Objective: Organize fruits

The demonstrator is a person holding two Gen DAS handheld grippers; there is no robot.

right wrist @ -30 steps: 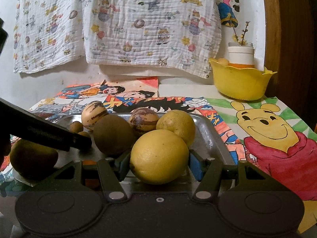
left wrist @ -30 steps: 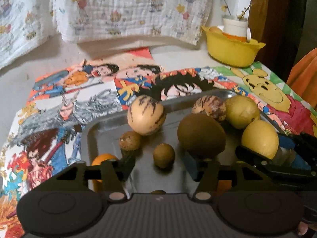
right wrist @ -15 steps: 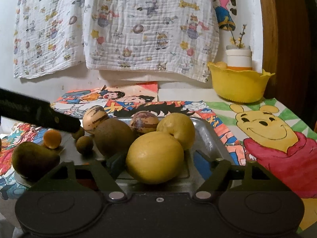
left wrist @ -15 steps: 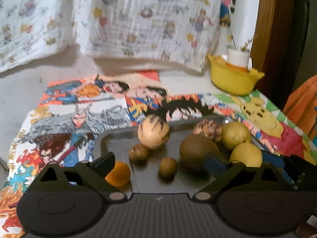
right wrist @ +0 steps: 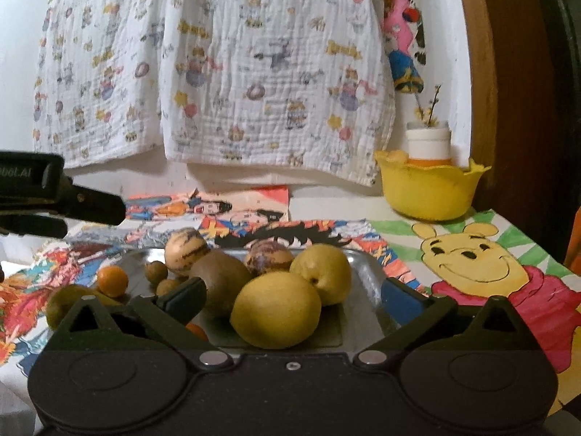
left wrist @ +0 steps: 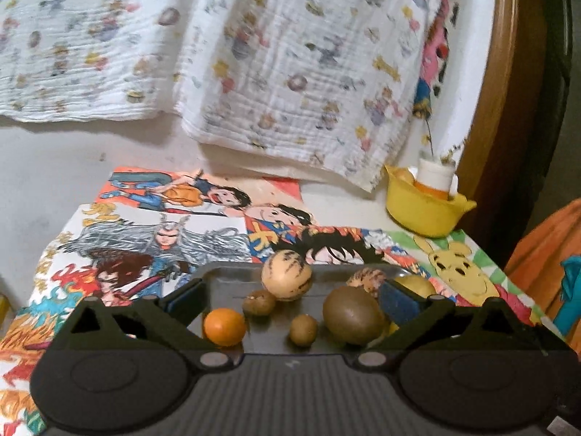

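Left tool [left wrist: 292, 296] fingers spread wide, gripping nothing. Ahead of it, between the fingers: small orange [left wrist: 224, 327] nearest, two small brown fruits [left wrist: 303, 330], big brown fruit [left wrist: 353, 315] by the right finger, striped melon [left wrist: 287, 279] further out. All sit on the metal tray [left wrist: 225, 272]. Right tool [right wrist: 290, 292] also wide open, empty; large yellow fruit [right wrist: 276, 309] directly between its fingers, second yellow fruit [right wrist: 323, 272] just behind, touching. Yellow bowl [right wrist: 428, 190] far right on the worktop [right wrist: 326, 203].

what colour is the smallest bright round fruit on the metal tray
Orange: the small round orange fruit on the metal tray, clearest in the left wrist view.
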